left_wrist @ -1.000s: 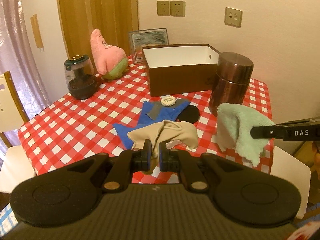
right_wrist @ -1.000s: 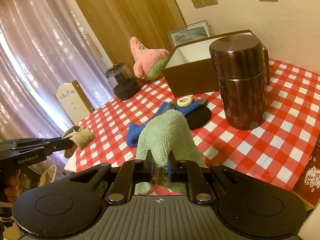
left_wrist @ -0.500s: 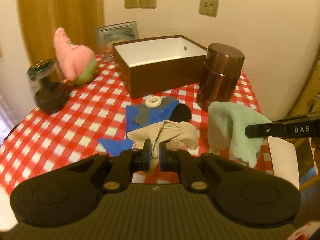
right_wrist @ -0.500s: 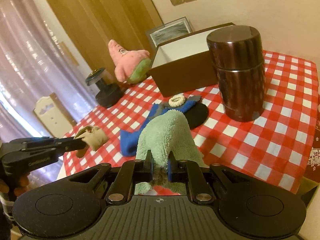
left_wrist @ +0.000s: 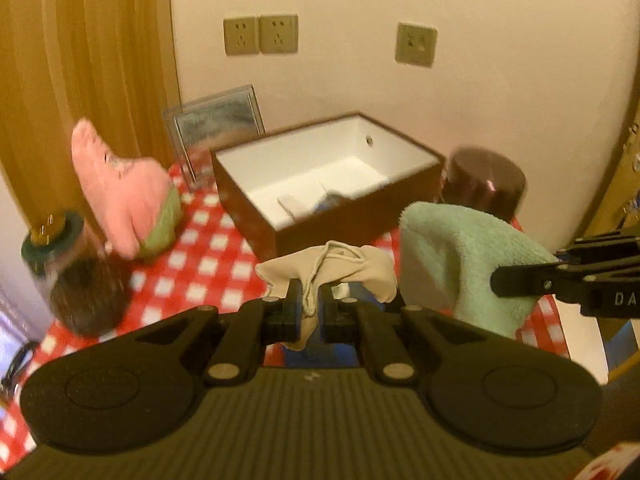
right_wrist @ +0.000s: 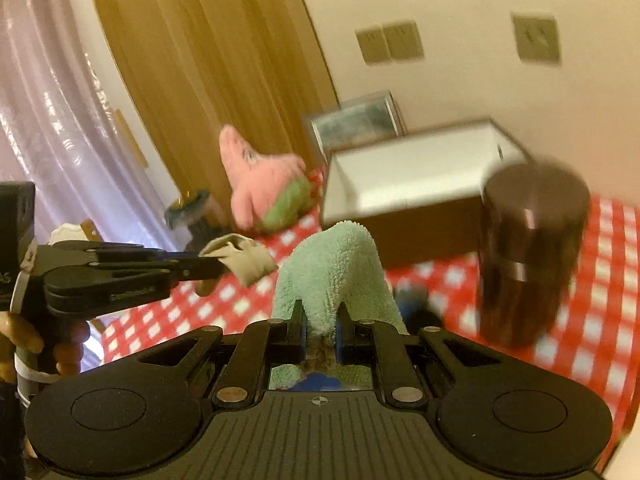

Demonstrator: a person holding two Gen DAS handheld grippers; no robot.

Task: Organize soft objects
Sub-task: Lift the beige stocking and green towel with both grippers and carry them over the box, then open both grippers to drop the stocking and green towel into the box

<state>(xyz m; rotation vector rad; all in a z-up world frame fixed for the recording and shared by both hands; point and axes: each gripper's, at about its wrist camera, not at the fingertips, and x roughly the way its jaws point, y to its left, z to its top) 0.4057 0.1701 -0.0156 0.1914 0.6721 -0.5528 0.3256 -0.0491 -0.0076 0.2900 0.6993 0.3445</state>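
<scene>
Right wrist: fluffy mint-green towel [right_wrist: 334,272]

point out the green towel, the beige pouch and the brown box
green towel [right_wrist: 336,264], right wrist view, fluffy front above the fingers
beige pouch [left_wrist: 360,268], left wrist view, right side of the cloth
brown box [left_wrist: 352,216], left wrist view, front outer wall

Fluffy green towel [right_wrist: 336,264] — glossy brown canister [right_wrist: 528,248], matt beige cloth pouch [left_wrist: 340,264].

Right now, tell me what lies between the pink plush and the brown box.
Only bare checkered tablecloth separates the pink plush from the brown box, shown in the left wrist view.
</scene>
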